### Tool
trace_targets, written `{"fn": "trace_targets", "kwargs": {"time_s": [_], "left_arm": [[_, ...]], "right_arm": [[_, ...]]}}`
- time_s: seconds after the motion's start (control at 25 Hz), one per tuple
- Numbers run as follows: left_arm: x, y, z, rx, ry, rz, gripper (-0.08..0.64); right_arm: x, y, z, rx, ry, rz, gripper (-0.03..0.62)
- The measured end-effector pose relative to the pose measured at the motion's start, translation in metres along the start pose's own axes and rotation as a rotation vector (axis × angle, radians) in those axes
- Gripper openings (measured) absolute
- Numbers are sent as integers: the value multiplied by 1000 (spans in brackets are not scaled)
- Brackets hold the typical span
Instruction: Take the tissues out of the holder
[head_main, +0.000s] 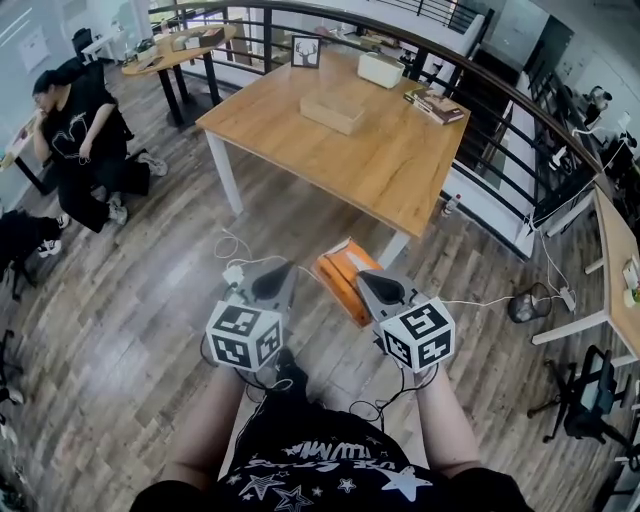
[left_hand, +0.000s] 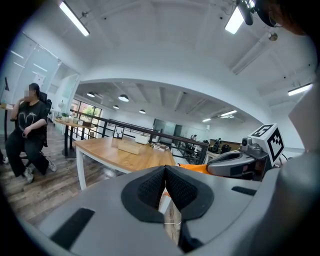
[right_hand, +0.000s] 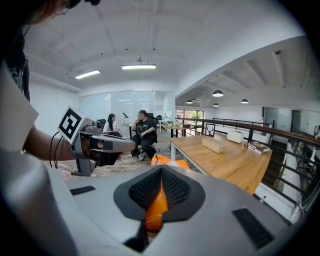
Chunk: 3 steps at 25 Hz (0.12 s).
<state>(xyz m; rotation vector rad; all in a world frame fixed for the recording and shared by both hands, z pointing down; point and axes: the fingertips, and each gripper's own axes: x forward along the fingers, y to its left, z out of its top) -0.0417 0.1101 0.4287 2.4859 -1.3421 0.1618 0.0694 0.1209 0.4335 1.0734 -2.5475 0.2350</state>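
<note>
An orange tissue pack (head_main: 343, 274) hangs above the wooden floor, between my two grippers. My right gripper (head_main: 363, 282) is shut on its right edge. In the right gripper view, orange wrapper (right_hand: 155, 209) is squeezed between the pads of my right gripper (right_hand: 161, 176). My left gripper (head_main: 292, 272) is at the pack's left corner. In the left gripper view, the left gripper (left_hand: 165, 174) has its pads together, with a white, orange-edged strip of the pack (left_hand: 164, 199) in the slit. A light wooden box (head_main: 332, 112) stands on the table (head_main: 400, 165) ahead.
The table also carries a framed picture (head_main: 305, 51), a white box (head_main: 380, 68) and books (head_main: 437, 104). A black railing (head_main: 500, 95) runs behind it. A person in black (head_main: 80, 140) sits at the left. Cables and a power strip (head_main: 236, 270) lie on the floor.
</note>
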Motion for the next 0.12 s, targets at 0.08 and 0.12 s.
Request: {"fn": "trace_targets", "kwargs": {"time_s": [0.08,0.12], "left_arm": [[-6,1,-1,-1,-6,5,12],[-9,1,-1,-2,-9,8,12]], "right_arm": [[-1,6,1,-4,-4,3,17],[-1,9,1,-6,-6,5,17]]}}
